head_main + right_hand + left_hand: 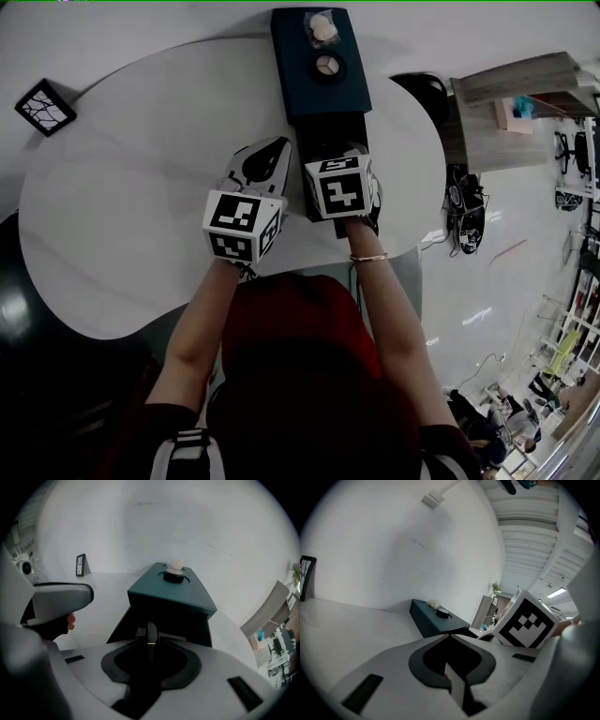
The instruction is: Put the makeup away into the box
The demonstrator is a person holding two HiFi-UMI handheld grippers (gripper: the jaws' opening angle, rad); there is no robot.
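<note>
Over the open mouth of the dark teal rectangular box (319, 89) at frame centre, the right gripper (151, 644) is pinching a slim dark tube with a gold ring (151, 631) upright. Lowering it straight, clear of the near wall, is looking wisest. The left gripper (267, 159), tips closed to a point, is hovering just left of it over the white rounded table (131, 187), where open room is lying leftward.

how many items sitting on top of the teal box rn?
2: a round compact mid-lid, and a pale puff just behind it at the far end. The box is dark where open; more may be hidden inside.
</note>
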